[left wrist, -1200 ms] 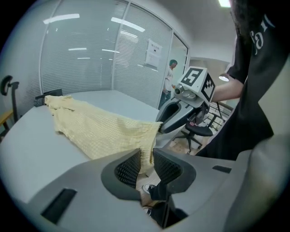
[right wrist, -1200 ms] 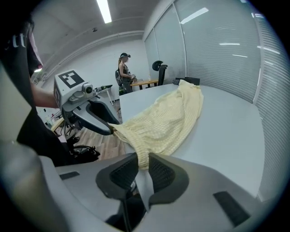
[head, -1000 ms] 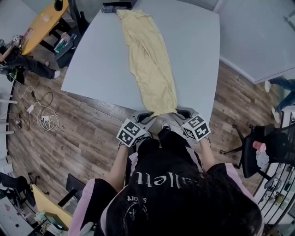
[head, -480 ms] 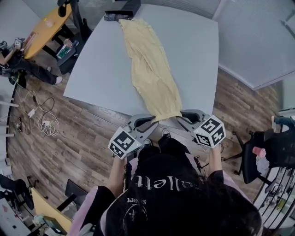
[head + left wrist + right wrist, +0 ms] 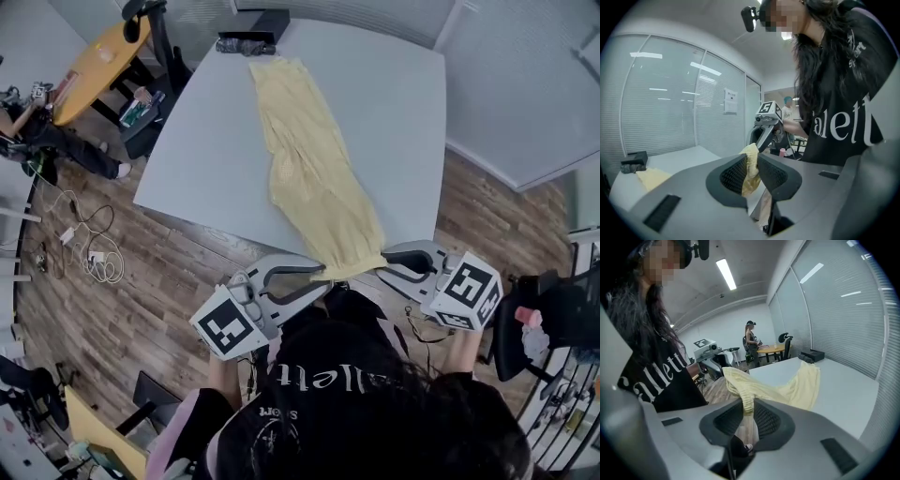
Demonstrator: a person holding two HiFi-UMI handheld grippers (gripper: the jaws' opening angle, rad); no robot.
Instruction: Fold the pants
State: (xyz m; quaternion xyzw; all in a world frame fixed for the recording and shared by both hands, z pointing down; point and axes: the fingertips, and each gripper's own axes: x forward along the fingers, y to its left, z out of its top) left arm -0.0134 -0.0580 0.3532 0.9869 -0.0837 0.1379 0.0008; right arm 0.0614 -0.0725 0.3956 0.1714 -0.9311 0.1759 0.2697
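Pale yellow pants (image 5: 309, 169) lie lengthwise down the grey table (image 5: 206, 150), their far end near the table's back edge. The near end is lifted off the table's front edge, stretched between both grippers. My left gripper (image 5: 317, 273) is shut on one corner of that yellow hem (image 5: 751, 164), seen pinched between its ribbed pads. My right gripper (image 5: 384, 262) is shut on the other corner (image 5: 746, 401), with the cloth running from its jaws back onto the table (image 5: 843, 394). Both grippers are raised in front of the person's chest.
A black box (image 5: 253, 23) and a small dark object (image 5: 234, 45) sit at the table's far end. A yellow round table (image 5: 89, 70) and cables (image 5: 84, 253) are at the left, a black chair (image 5: 544, 319) at the right. Another person (image 5: 751, 341) stands in the background.
Both grippers have risen with the near end of the pants held between them, and they have spread further apart. The near hem now hangs above the table's front edge.
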